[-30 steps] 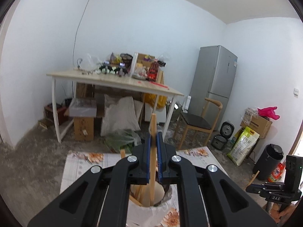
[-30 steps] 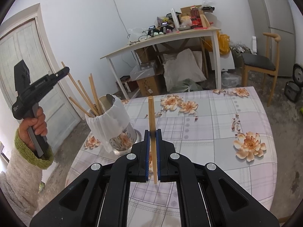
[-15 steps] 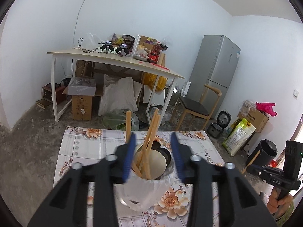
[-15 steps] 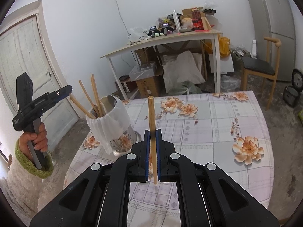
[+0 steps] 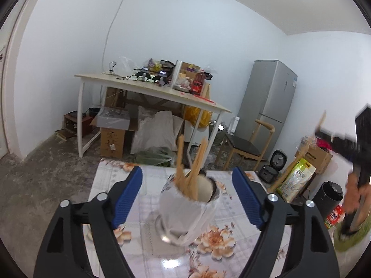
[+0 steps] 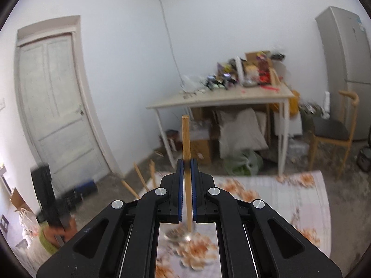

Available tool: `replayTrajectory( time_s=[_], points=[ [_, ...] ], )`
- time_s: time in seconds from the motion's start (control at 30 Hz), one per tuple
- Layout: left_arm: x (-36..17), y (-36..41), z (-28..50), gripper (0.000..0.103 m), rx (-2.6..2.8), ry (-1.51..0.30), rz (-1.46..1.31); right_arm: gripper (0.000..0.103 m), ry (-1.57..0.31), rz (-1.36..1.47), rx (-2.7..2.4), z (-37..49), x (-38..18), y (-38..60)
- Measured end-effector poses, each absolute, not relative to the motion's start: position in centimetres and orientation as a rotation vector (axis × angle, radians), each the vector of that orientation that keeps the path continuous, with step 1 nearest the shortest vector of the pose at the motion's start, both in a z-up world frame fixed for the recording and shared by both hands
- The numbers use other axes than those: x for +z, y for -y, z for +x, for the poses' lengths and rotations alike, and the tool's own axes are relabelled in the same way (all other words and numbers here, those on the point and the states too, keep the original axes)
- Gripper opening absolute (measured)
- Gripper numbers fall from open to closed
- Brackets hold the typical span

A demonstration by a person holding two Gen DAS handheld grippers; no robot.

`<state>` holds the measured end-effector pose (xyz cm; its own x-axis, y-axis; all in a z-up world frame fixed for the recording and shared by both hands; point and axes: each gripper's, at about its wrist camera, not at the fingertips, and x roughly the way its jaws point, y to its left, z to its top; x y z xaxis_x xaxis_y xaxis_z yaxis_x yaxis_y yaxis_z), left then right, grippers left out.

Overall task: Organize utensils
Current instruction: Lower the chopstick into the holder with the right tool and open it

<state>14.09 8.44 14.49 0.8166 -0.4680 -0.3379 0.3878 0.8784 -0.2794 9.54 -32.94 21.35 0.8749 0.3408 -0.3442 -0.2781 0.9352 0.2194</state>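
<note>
In the left wrist view a metal holder lined with a white bag (image 5: 187,210) stands on the flowered tablecloth (image 5: 109,183) and holds several wooden chopsticks (image 5: 192,162). My left gripper (image 5: 187,197) is wide open and empty, its blue pads on either side of the holder. In the right wrist view my right gripper (image 6: 187,190) is shut on one wooden chopstick (image 6: 186,139), held upright above the table. The holder's base (image 6: 178,234) shows blurred behind the jaws, with chopstick tips (image 6: 142,178) to the left.
A cluttered white table (image 5: 148,90) with boxes and bags under it stands beyond. A wooden chair (image 5: 243,148) and grey fridge (image 5: 266,99) are at the right. A white door (image 6: 55,115) is at the left in the right wrist view.
My left gripper let go of its chopstick into the holder and opened wide. My right gripper, still holding its chopstick, swung left toward the holder.
</note>
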Motion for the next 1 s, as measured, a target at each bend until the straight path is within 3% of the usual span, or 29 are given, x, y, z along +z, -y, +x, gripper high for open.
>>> replayTrajectory(
  time_s=[0.37, 0.67, 1.0],
  points=[
    [7.2, -12.7, 10.1, 0.095, -0.306, -0.574, -0.202, 0.004, -0.402, 0.176, 0.45, 15.5, 21.6, 27.5],
    [3.8, -15.4, 9.3, 0.097, -0.217, -0.642, -0.208, 0.004, -0.45, 0.128, 0.405, 17.9, 19.4, 24.9],
    [3.9, -15.4, 9.3, 0.097, -0.187, -0.629, -0.206, 0.005, -0.553, 0.103, 0.393, 18.3, 15.3, 23.8]
  ],
)
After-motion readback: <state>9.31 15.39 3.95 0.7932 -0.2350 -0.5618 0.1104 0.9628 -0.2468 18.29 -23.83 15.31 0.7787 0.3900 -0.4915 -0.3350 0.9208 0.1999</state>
